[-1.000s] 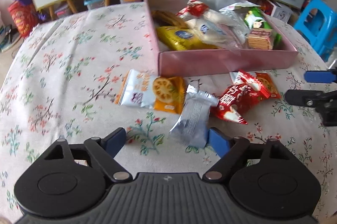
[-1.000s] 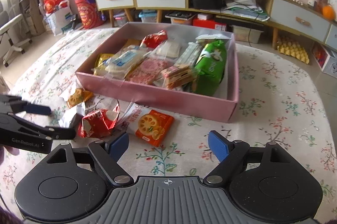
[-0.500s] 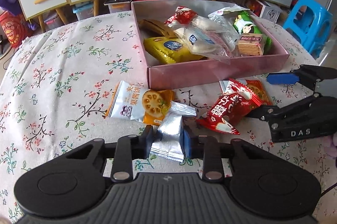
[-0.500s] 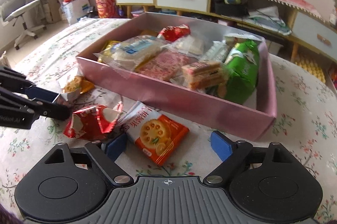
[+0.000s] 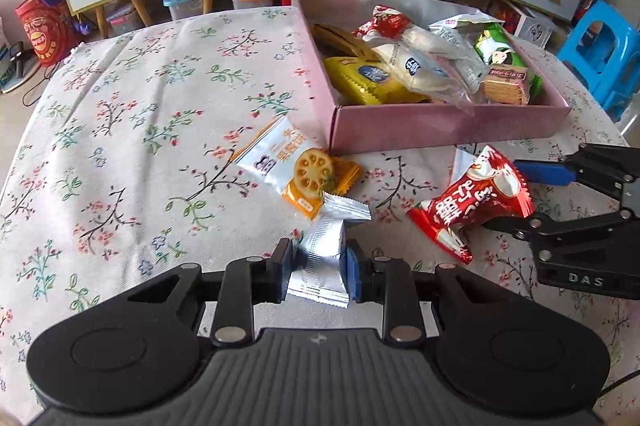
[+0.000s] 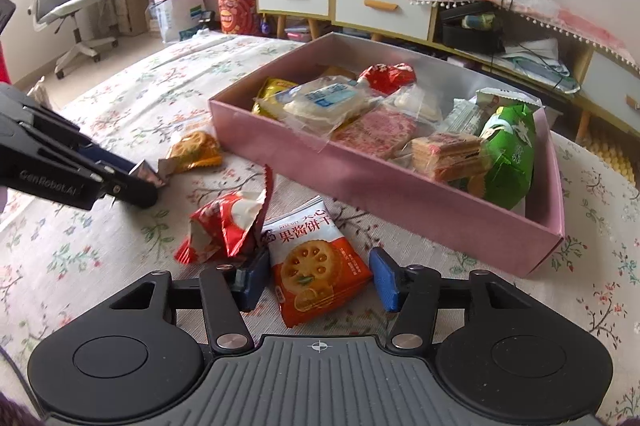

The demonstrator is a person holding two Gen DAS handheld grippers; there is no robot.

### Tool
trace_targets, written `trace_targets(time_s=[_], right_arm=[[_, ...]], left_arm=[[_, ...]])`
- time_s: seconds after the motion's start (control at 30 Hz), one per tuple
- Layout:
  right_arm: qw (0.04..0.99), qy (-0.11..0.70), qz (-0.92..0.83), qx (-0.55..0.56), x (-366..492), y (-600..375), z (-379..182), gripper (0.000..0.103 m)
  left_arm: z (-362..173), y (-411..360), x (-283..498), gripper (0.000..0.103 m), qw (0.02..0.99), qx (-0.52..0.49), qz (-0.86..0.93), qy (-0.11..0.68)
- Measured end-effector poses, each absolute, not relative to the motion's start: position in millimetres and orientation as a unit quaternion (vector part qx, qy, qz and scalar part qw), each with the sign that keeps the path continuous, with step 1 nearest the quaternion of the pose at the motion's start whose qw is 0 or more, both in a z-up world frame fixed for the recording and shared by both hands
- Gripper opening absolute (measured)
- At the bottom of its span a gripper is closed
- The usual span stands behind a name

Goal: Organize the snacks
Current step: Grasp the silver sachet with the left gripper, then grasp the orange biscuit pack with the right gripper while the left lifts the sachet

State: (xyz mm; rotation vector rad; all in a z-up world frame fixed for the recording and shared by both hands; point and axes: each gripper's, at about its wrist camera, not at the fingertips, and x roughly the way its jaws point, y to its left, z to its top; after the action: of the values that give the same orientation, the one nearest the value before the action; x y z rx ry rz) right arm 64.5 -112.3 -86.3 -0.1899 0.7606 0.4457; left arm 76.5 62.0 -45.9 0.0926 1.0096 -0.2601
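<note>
Silver packet [image 5: 320, 258] sits clamped in the left hand-held gripper [image 5: 318, 272], just off the orange biscuit pack [image 5: 298, 169].

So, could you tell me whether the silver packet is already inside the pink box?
No, the silver packet sits outside the pink box, over the tablecloth.

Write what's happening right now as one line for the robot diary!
left gripper: shut on silver packet | right gripper: closing around orange biscuit packet | pink box: holds snacks
</note>
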Motion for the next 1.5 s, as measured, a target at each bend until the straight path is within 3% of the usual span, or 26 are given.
trace_targets(time_s=[0.5,0.6,0.67,0.77,0.83,1.0,1.13,1.17,1.23,1.3,1.5], right_arm=[[0.883,0.442,0.149,-0.053,43,-139,-78,0.055],[0.881,0.443,0.159,-0.050,36,-140,-77,0.059],[0.881,0.438,0.169,-0.058,33,-139,-79,0.066],[0.886,0.423,0.171,-0.084,30,-137,-83,0.076],[0.889,0.414,0.174,-0.090,29,-138,-84,0.077],[0.894,0.399,0.183,-0.086,27,-136,-86,0.077],[0.898,0.396,0.180,-0.069,27,-135,-89,0.077],[0.899,0.395,0.178,-0.068,26,-134,-89,0.076],[0.898,0.394,0.182,-0.067,25,-132,-88,0.067],[0.896,0.395,0.192,-0.068,25,-129,-85,0.042],[0.889,0.410,0.197,-0.048,30,-123,-77,0.040]], left_arm=[[-46,70,57,0.028,0.859,0.055,-0.155,0.484],[-46,69,53,0.037,0.858,0.056,-0.168,0.482],[-47,68,51,0.048,0.857,0.058,-0.178,0.480],[-50,65,48,0.056,0.859,0.065,-0.188,0.473],[-51,63,47,0.058,0.859,0.070,-0.193,0.469],[-52,62,48,0.057,0.861,0.076,-0.196,0.462],[-51,62,47,0.043,0.864,0.084,-0.182,0.462],[-50,62,47,0.034,0.865,0.082,-0.180,0.462],[-49,64,49,0.030,0.865,0.074,-0.173,0.465],[-48,66,50,0.027,0.866,0.063,-0.165,0.468],[-40,71,56,0.026,0.870,0.037,-0.147,0.469]])
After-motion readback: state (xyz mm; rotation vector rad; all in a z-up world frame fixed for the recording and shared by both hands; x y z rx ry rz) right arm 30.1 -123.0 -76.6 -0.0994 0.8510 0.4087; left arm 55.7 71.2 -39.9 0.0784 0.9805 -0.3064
